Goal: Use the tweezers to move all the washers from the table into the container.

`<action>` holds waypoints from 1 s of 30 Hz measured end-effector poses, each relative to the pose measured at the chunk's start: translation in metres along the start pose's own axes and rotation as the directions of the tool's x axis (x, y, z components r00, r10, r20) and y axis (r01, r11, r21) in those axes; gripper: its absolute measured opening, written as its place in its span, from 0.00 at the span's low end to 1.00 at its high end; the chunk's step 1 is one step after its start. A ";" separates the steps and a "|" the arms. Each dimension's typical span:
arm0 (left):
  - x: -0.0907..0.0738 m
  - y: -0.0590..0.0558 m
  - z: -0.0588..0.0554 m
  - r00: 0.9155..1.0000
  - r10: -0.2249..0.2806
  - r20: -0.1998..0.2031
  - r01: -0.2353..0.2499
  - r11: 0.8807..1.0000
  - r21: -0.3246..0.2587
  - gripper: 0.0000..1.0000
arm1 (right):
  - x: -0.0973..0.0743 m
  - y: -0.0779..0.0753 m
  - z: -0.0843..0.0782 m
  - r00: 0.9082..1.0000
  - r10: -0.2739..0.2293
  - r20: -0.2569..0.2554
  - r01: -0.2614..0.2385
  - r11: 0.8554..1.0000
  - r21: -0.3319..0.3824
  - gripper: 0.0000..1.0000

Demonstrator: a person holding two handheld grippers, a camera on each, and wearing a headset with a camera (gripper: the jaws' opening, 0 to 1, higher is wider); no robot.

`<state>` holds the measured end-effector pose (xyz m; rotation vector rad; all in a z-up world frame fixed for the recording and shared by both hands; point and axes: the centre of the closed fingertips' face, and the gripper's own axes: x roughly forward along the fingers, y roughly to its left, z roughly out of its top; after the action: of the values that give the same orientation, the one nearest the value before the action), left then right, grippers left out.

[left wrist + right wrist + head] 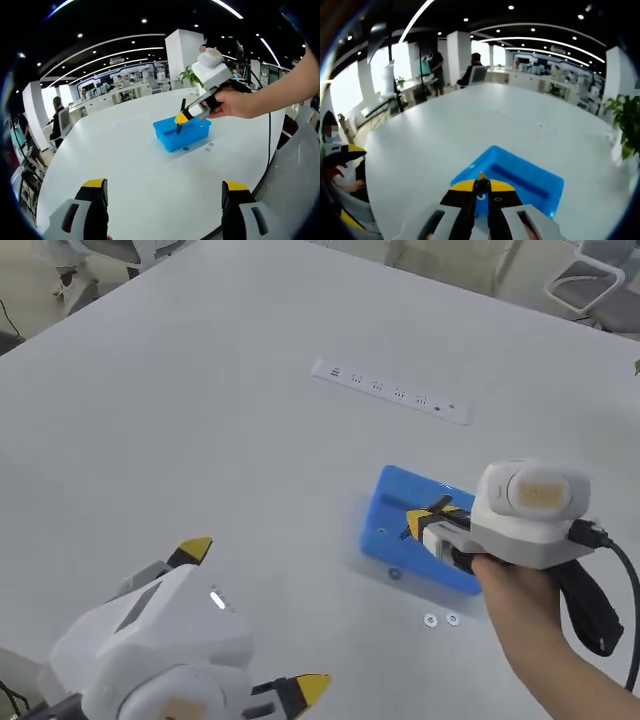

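Right tool (pixel 428 520) pinches the tweezers (pixel 180 119) over the tub (pixel 395 502). Washers (pixel 441 620) lie on the bench (pixel 200 420) beside the tub. Left tool (pixel 252 620) is spread, well apart.

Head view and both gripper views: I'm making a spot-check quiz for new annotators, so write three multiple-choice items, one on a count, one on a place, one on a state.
1. How many washers lie on the table outside the blue container?
A) one B) three C) six
2. Where is the right gripper, which holds the tweezers?
A) above the container B) at the table's far edge C) on the washers
3. How do the left gripper's jaws stand?
A) shut on a washer B) half closed C) wide open, empty

Answers: 1 B, three small rings show in the head view; 2 A, blue lies under its shut jaws in the right gripper view; 3 C, nothing sits between its spread jaws in the left gripper view.
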<state>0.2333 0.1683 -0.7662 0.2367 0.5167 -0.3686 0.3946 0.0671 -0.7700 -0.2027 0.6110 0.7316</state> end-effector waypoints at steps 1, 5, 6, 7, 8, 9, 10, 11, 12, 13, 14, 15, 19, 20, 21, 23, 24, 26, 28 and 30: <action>0.000 0.000 0.000 1.000 0.000 0.000 0.000 1.000 0.000 0.96 | -0.003 0.001 0.001 1.000 0.005 0.005 -0.005 1.000 0.003 0.05; 0.000 0.001 0.001 1.000 0.003 0.002 -0.003 1.000 -0.002 0.96 | -0.014 0.004 0.008 0.999 0.025 0.030 -0.025 1.000 0.015 0.05; 0.000 0.001 0.001 1.000 0.004 0.002 -0.004 1.000 -0.003 0.96 | -0.016 0.005 0.009 0.999 0.029 0.033 -0.030 0.999 0.017 0.05; 0.000 0.001 0.001 1.000 0.005 0.003 -0.005 1.000 -0.003 0.96 | -0.020 0.008 0.011 0.999 0.036 0.039 -0.037 0.999 0.015 0.05; 0.000 0.001 0.001 1.000 0.005 0.003 -0.005 1.000 -0.004 0.96 | -0.021 0.009 0.011 0.998 0.039 0.041 -0.039 0.999 0.013 0.05; 0.000 0.001 0.001 1.000 0.004 0.003 -0.004 1.000 -0.003 0.96 | -0.024 0.012 0.012 0.998 0.046 0.045 -0.046 0.999 0.007 0.05; 0.000 0.001 0.001 1.000 0.004 0.002 -0.004 1.000 -0.003 0.96 | -0.026 0.014 0.012 0.998 0.049 0.045 -0.049 0.999 0.002 0.05; 0.000 0.001 0.001 1.000 0.005 0.002 -0.005 1.000 -0.002 0.96 | -0.028 0.016 0.011 0.998 0.051 0.046 -0.050 0.999 -0.010 0.05; 0.000 0.001 0.001 1.000 0.006 0.003 -0.006 1.000 -0.001 0.96 | -0.029 0.017 0.010 0.998 0.053 0.045 -0.053 0.999 -0.014 0.05; 0.000 0.001 0.001 1.000 0.006 0.004 -0.006 1.000 -0.002 0.96 | -0.030 0.018 0.009 0.997 0.058 0.044 -0.057 0.998 -0.015 0.05; 0.000 0.001 0.001 1.000 0.006 0.004 -0.006 1.000 -0.003 0.96 | -0.031 0.019 0.008 0.997 0.062 0.041 -0.061 0.998 -0.014 0.05; 0.000 0.001 0.001 1.000 0.006 0.003 -0.006 1.000 -0.003 0.96 | -0.031 0.020 0.006 0.997 0.067 0.032 -0.067 0.998 -0.014 0.05; 0.000 0.001 0.001 1.000 0.006 0.001 -0.006 1.000 0.001 0.96 | -0.029 0.022 -0.003 0.997 0.072 0.013 -0.072 0.997 -0.014 0.05; 0.000 0.002 0.000 1.000 0.007 0.000 -0.007 1.000 0.001 0.96 | -0.027 0.021 -0.006 0.997 0.071 0.008 -0.071 0.997 -0.015 0.05; 0.000 0.002 0.000 1.000 0.007 -0.001 -0.007 1.000 0.000 0.96 | -0.026 0.021 -0.009 0.997 0.071 0.001 -0.071 0.997 -0.016 0.05; 0.000 0.002 0.000 1.000 0.007 -0.002 -0.007 1.000 0.001 0.96 | -0.023 0.021 -0.015 0.997 0.070 -0.015 -0.070 0.997 -0.016 0.05; 0.000 0.002 0.000 1.000 0.007 -0.002 -0.007 1.000 0.001 0.96 | -0.021 0.020 -0.018 0.997 0.069 -0.022 -0.069 0.997 -0.016 0.05; 0.000 0.002 -0.001 1.000 0.008 -0.005 -0.008 1.000 0.002 0.96 | -0.017 0.020 -0.024 0.997 0.063 -0.033 -0.064 0.998 -0.020 0.05; 0.000 0.003 -0.001 1.000 0.012 -0.006 -0.012 1.000 0.004 0.96 | -0.013 0.018 -0.030 0.997 0.058 -0.048 -0.059 0.998 -0.022 0.05; 0.000 0.003 0.000 1.000 0.017 -0.003 -0.017 1.000 0.003 0.95 | -0.010 0.019 -0.034 0.997 0.058 -0.059 -0.059 0.998 -0.017 0.05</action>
<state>0.2344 0.1716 -0.7660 0.2444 0.5173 -0.3528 0.3605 0.0619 -0.7909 -0.2248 0.6678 0.7904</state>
